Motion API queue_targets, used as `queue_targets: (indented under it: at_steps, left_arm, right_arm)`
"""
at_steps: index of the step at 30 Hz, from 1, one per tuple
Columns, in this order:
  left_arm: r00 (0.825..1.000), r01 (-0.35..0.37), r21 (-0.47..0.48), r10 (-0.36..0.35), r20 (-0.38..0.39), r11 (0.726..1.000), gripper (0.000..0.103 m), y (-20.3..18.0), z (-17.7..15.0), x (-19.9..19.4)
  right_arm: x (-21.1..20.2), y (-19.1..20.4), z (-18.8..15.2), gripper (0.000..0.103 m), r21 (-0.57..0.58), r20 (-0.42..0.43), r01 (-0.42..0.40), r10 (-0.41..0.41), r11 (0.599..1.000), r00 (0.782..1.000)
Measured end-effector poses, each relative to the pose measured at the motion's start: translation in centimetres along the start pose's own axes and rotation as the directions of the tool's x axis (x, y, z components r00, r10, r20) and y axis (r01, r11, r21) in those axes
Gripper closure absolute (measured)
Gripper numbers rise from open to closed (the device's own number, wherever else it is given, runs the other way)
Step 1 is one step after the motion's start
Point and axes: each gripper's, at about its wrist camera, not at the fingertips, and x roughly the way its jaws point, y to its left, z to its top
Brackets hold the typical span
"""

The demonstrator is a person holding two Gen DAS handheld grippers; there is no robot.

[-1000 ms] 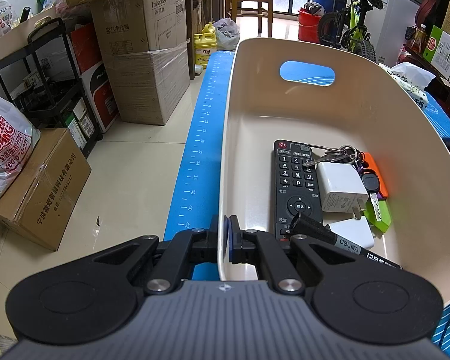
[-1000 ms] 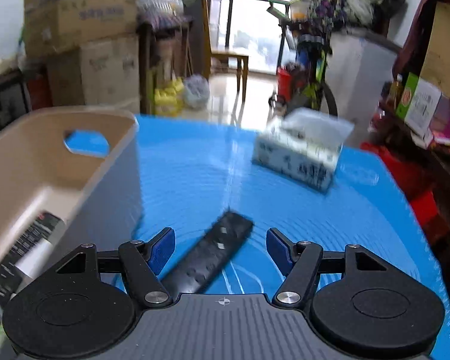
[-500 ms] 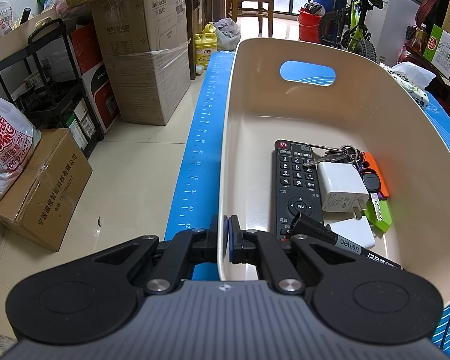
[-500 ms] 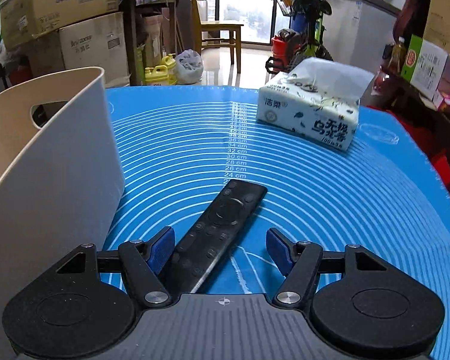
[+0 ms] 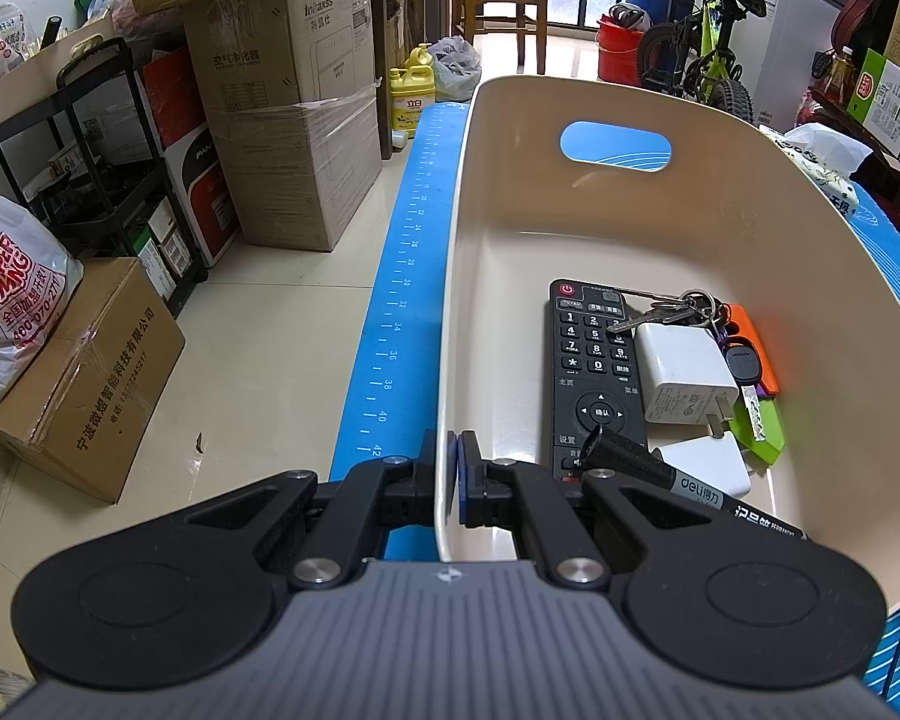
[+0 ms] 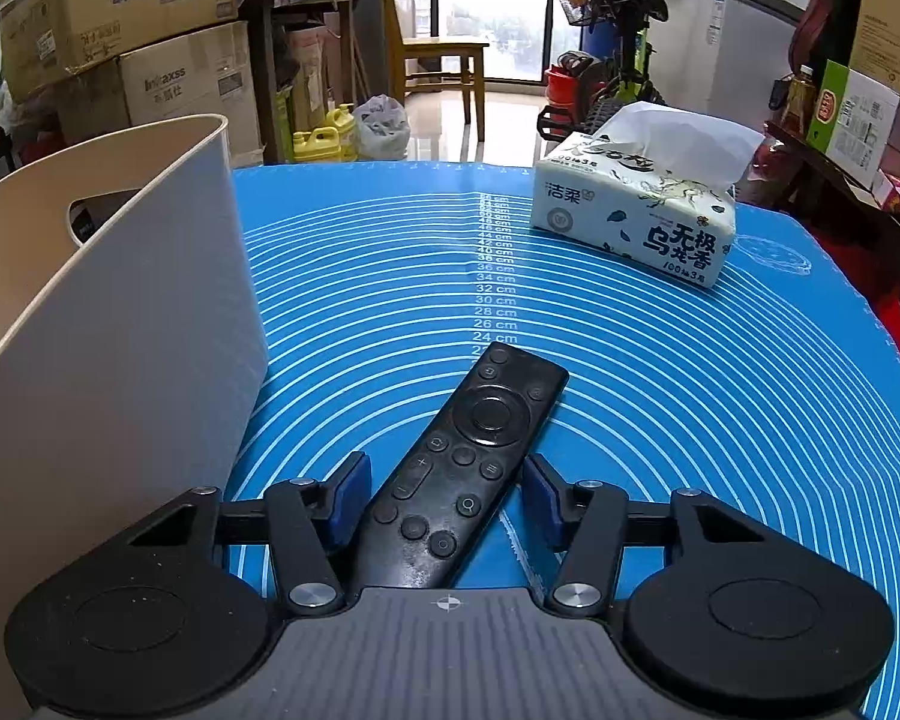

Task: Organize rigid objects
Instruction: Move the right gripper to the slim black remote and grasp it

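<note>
Right wrist: slim remote point(image 6: 465, 468) long-axis up-right, flat

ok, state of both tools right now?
Left tool: shut on the beige bin wall.
Right tool: open, jaws just been closing around the black remote, pads not yet touching it.

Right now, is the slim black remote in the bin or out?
Out. The slim remote lies flat on the blue mat beside the bin, between the right gripper's open pads.
</note>
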Motion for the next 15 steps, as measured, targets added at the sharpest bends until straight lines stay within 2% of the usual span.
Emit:
queue_targets:
  at_steps: [7, 15]
  left_arm:
    - [1.0, 0.0, -0.001, 0.0, 0.0, 1.0, 0.096, 0.0, 0.0, 0.0]
    - [1.0, 0.0, -0.001, 0.0, 0.0, 1.0, 0.096, 0.0, 0.0, 0.0]
  right_arm:
    - [-0.4, -0.9, 0.1, 0.058, 0.033, 0.013, 0.027, -0.028, 0.999, 1.0]
    - [-0.7, -1.0, -0.1, 0.06, 0.011, 0.014, 0.033, -0.033, 0.999, 0.999]
